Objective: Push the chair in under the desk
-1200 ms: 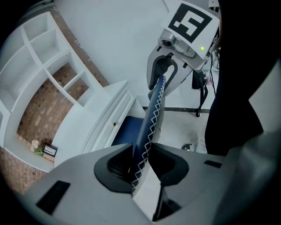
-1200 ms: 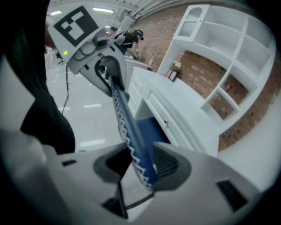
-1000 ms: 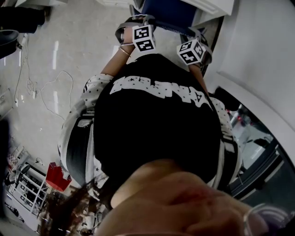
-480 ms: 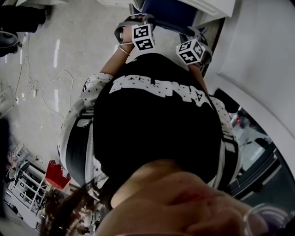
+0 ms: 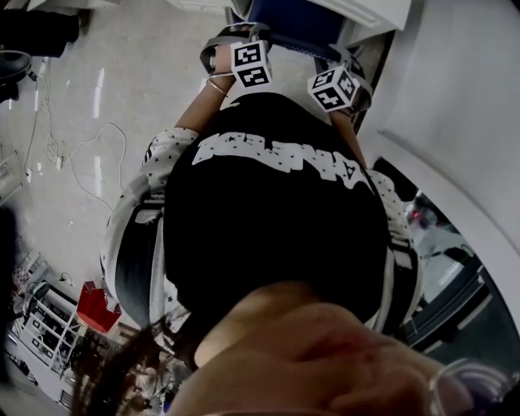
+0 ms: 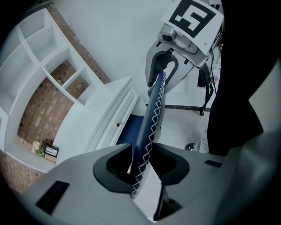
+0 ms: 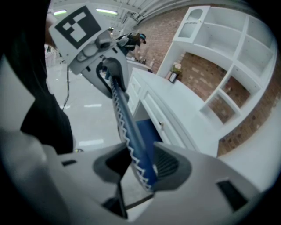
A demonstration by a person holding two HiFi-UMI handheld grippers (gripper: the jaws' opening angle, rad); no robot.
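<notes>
The chair's blue backrest [image 6: 151,114] with white zigzag stitching runs edge-on between both grippers. My left gripper [image 6: 141,165] has this top edge between its pads, which still touch it while the jaws are opening. My right gripper [image 7: 138,165] is shut on the same edge [image 7: 123,114] further along. Each gripper shows in the other's view, the right gripper [image 6: 161,74] and the left gripper [image 7: 107,70]. The blue seat [image 7: 147,129] sits partly under the white desk [image 7: 175,110] with its drawer front [image 6: 109,123]. In the head view both marker cubes [image 5: 250,65] [image 5: 333,88] hover at the chair [image 5: 301,20].
White shelving against a brick wall [image 6: 48,66] rises behind the desk. A small frame and flowers [image 6: 50,151] stand on the desktop. Cables [image 5: 89,162] trail over the pale floor at the left, and a red bin [image 5: 93,305] stands behind the person.
Both marker cubes have shifted slightly up and left in the head view, along with the chair. The grip on the backrest looks the same.
</notes>
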